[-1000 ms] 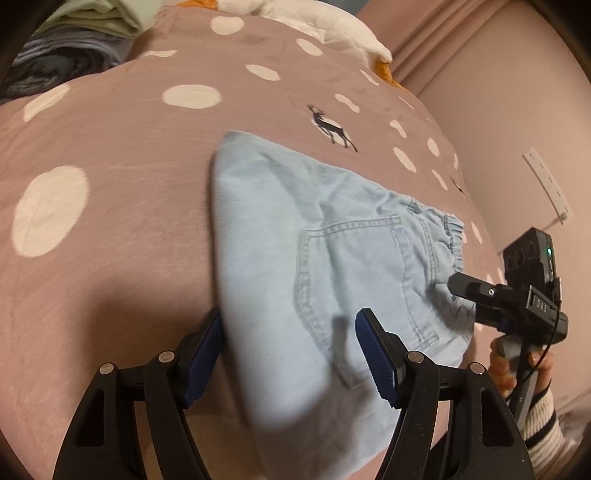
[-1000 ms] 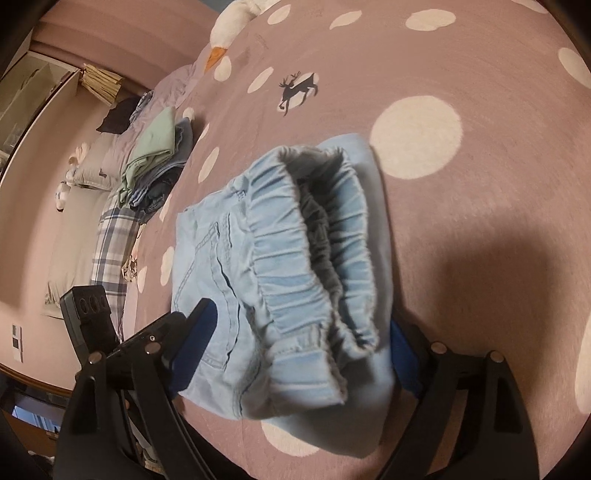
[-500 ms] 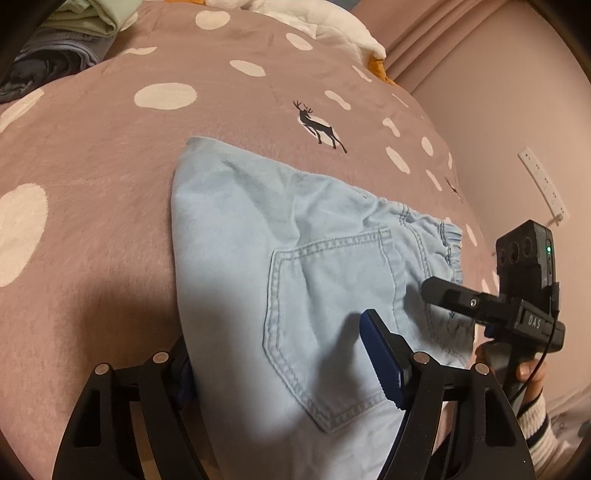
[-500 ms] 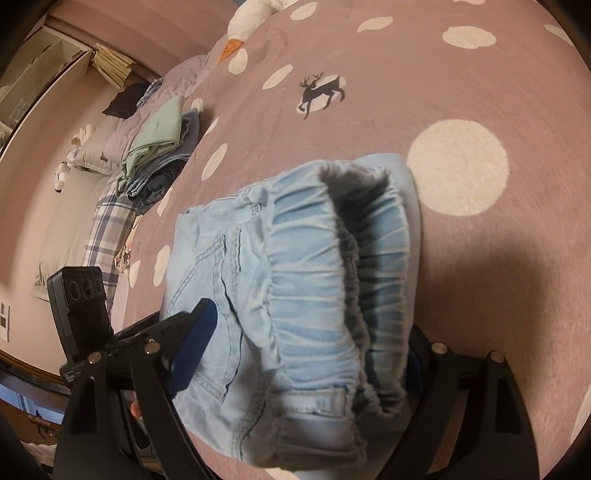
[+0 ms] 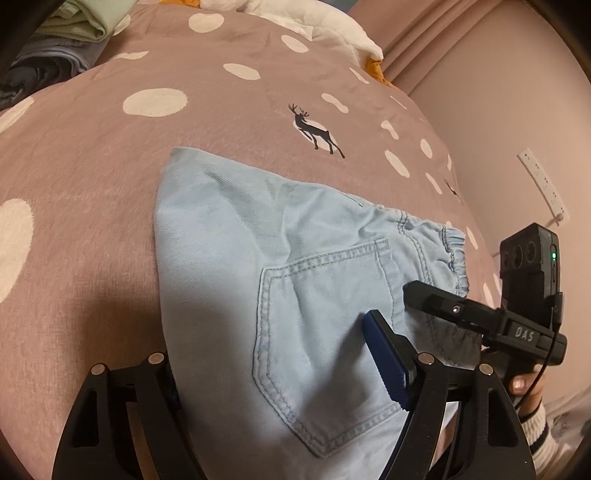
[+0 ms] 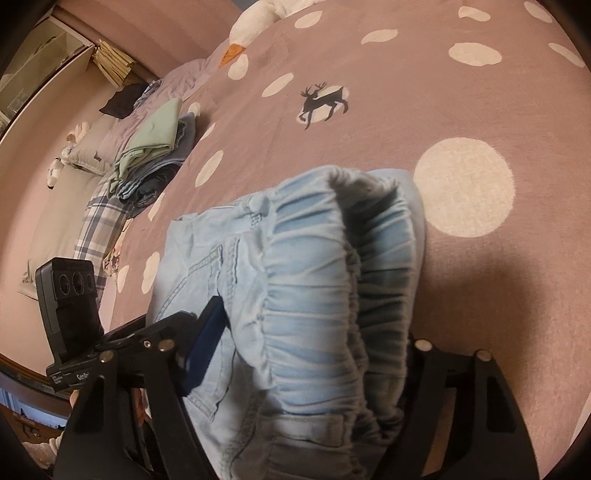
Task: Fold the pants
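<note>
The folded light blue denim pants lie on the pink dotted bedspread, back pocket up. My left gripper is open and straddles the folded bundle; one finger lies on top by the pocket, the other is hidden under the cloth's left edge. My right gripper is open around the elastic waistband end of the pants, with one blue pad on the denim and the other finger hidden behind the waistband. The right gripper also shows in the left wrist view, at the waistband.
A stack of folded clothes lies at the far left of the bed, also in the left wrist view. A white plush toy lies at the head. A wall with a socket strip runs along the right.
Both grippers have slid further in around the folded pants, which now reach deeper between the fingers. The bundle looks slightly raised and shifted toward me.
</note>
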### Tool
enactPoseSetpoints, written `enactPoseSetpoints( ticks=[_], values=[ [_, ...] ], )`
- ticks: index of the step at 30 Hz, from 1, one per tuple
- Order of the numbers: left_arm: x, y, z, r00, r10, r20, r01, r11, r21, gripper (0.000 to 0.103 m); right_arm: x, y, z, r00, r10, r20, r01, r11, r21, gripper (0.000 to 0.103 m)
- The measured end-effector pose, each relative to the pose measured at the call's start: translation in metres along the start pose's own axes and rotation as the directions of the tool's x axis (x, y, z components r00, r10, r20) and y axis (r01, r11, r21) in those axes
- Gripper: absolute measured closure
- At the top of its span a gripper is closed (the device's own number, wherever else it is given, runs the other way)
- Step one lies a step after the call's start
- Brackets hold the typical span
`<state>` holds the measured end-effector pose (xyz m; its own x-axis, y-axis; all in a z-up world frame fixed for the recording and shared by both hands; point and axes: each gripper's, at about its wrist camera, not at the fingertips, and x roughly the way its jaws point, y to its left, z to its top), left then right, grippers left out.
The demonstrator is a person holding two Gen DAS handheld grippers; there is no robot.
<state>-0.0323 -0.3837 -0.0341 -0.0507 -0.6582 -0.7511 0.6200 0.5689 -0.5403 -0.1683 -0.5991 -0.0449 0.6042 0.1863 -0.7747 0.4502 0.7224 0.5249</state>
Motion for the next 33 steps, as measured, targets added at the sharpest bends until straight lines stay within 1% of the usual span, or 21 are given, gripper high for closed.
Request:
enactPoseSetpoints(
  ticks=[4, 9, 13, 21, 25, 29, 33],
  values=[
    [-0.001, 0.0, -0.001, 1.0, 0.006, 0.016, -0.006, 1.0, -0.019, 0.025, -0.002, 0.004, -0.005, 0.999, -0.04, 0.022, 0.04, 0.999, -0.024, 0.037],
    [0.0, -0.004, -0.001, 0.999, 0.043, 0.027, -0.043, 0.999, -0.024, 0.025, -0.002, 0.015, -0.009, 0.993, -0.108, 0.045, 0.111, 0.991, -0.068, 0.04],
    [0.003, -0.008, 0.0, 0.997, 0.068, 0.022, -0.068, 0.998, 0.002, 0.025, -0.002, 0.015, -0.01, 0.991, -0.121, 0.058, 0.125, 0.99, -0.059, 0.04],
    [0.004, -0.011, 0.001, 0.996, 0.091, 0.015, -0.091, 0.996, 0.005, 0.025, -0.003, 0.019, -0.016, 0.988, -0.137, 0.068, 0.141, 0.989, -0.051, 0.041],
    [0.003, -0.013, 0.001, 0.994, 0.106, 0.017, -0.106, 0.994, 0.005, 0.03, -0.007, 0.027, -0.019, 0.984, -0.155, 0.084, 0.161, 0.984, -0.078, 0.047],
    [-0.002, -0.01, 0.0, 0.994, 0.103, 0.032, -0.103, 0.994, -0.025, 0.038, -0.011, 0.033, -0.021, 0.979, -0.175, 0.108, 0.185, 0.979, -0.085, 0.051],
    [-0.006, -0.01, -0.001, 0.995, 0.098, 0.032, -0.097, 0.995, -0.035, 0.039, -0.016, 0.039, -0.022, 0.974, -0.187, 0.126, 0.199, 0.976, -0.091, 0.055]
  ],
)
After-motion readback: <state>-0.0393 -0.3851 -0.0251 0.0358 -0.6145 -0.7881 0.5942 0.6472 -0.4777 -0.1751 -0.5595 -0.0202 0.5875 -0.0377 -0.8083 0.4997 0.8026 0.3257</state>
